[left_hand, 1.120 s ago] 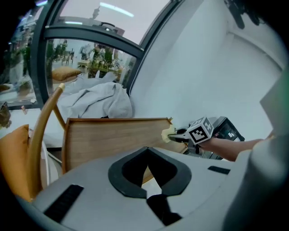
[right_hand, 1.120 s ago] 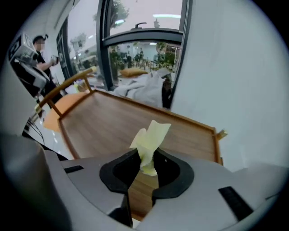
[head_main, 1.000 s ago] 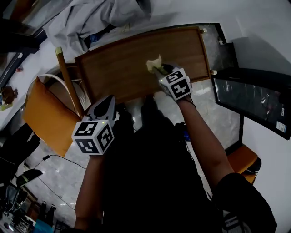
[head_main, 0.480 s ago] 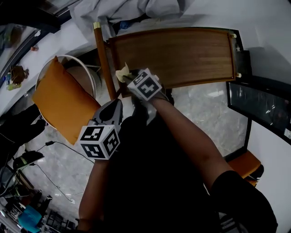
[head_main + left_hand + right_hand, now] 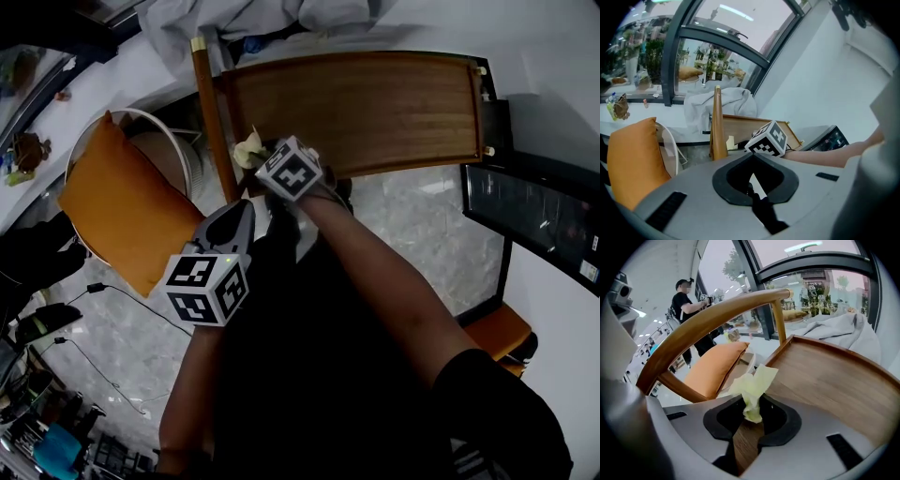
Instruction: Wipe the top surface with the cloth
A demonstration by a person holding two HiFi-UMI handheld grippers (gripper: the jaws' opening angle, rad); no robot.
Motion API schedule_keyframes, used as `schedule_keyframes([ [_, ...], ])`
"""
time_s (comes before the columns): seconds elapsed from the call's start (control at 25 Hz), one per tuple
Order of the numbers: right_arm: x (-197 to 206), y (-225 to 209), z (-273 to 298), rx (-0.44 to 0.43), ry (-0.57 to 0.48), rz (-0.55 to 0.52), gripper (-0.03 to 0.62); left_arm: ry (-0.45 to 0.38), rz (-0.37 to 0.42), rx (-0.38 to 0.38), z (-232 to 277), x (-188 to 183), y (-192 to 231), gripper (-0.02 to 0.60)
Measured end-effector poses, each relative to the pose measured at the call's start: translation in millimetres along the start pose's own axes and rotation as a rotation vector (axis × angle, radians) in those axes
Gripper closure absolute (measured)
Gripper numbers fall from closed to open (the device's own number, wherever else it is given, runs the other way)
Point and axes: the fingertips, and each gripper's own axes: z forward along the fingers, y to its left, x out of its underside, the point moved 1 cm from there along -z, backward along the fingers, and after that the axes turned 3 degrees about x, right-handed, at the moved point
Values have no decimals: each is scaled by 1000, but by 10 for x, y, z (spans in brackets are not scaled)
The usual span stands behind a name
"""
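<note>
Cloth (image 5: 752,390) at the left end of the top (image 5: 375,112), held in the right gripper (image 5: 750,416).
Only the right gripper view shows these jaws, almost together and pinching the crumpled yellow cloth. The head view shows the whole wooden top, but there the marker cube covers them. The left gripper (image 5: 753,157) is apart from the top, jaws closed with nothing between. Whether the cloth touches the wood I cannot tell.

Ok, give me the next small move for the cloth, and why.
Probably drag the cloth rightward along the wooden top: the right gripper pinches it at the top's left near corner, so most of the surface lies to its right.
</note>
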Motion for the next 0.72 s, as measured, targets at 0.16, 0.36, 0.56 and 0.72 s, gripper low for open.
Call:
schedule_keyframes([
  [0.16,52,-113,-73,27,26,-52,505,-9,9,4,116,-109,-118,569],
  [0.36,253,-443,-289,51,35,-27,505,-8,4,-1,317,-180,-296,569],
  [0.56,571,-875,-623,87,37,-20,505,12,11,12,617,-178,-578,569],
  [0.72,885,-1277,-949,119,48,6,505,27,34,43,907,-226,-894,569],
])
